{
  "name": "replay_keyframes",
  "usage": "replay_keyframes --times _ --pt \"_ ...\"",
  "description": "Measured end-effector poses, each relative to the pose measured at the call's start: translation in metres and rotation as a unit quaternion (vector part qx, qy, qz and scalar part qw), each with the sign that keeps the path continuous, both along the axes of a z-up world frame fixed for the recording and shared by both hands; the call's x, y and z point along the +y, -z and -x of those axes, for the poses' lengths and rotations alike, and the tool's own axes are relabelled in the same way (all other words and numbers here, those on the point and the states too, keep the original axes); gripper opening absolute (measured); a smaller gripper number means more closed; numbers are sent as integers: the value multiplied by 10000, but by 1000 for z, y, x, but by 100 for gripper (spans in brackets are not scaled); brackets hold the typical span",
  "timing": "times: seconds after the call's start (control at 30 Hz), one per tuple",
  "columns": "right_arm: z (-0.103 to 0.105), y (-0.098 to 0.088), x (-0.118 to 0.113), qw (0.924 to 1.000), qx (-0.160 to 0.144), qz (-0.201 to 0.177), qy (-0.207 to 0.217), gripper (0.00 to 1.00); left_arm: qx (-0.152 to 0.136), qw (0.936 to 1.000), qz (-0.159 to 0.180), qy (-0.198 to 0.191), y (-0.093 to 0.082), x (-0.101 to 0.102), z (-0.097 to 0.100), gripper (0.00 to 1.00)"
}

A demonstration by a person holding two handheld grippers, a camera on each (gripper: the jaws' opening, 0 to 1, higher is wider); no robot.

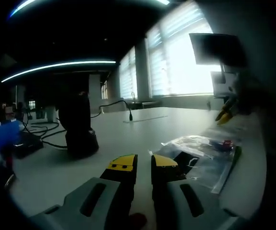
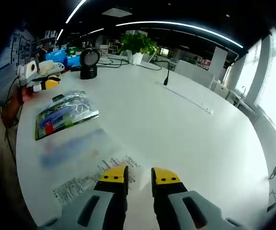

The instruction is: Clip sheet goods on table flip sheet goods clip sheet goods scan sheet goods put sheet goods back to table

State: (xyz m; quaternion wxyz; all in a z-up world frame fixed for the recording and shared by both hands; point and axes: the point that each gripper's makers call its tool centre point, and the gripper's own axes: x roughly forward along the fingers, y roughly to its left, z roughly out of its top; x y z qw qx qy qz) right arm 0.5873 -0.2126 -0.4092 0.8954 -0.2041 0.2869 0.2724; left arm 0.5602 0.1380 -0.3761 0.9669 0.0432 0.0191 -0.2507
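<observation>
Jaws of the right gripper stand slightly apart, a narrow gap between the yellow tips, nothing between them. They hang over the near corner of a clear flat bag with printed labels, lying flat on the white table; whether a tip touches the bag, cannot tell. Beyond that bag, toward the table's left edge, a second packet with coloured contents lies flat, apart from the first. Past the packet, near the far left corner, the other gripper rests by the edge. A black scanner on a stand sits beyond it, cables trailing behind. From the labelled bag rightward the tabletop runs bare out to its far curved edge.

Left gripper: jaws likewise a little apart, gripping nothing. Just right of the tips lies the packet, flat, near the table edge. Left of the tips stands the dark scanner. Open tabletop stretches ahead toward the windows.
</observation>
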Motion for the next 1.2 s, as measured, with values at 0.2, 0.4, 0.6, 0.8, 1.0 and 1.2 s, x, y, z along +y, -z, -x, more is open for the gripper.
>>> replay_keyframes --times 0.2,0.4,0.6,0.8,1.0,1.2 --pt "-2 5 -1 9993 360 -74 50 19 -4 10000 8 2 0 0 0 4" --pt "-7 9 -3 9978 659 19 -14 19 -21 10000 17 6 -1 0 1 4" --pt "-7 5 -14 9981 597 -116 111 19 -11 10000 -6 -4 0 0 0 4" --pt "-4 -3 -11 9978 578 -301 103 20 -3 10000 -42 -14 1 0 0 4" --pt "-5 2 -4 9959 840 -344 37 22 -8 10000 -46 -23 1 1 -1 4" --pt "0 8 -1 9932 1103 -383 14 25 -5 10000 -20 -9 1 1 -1 4"
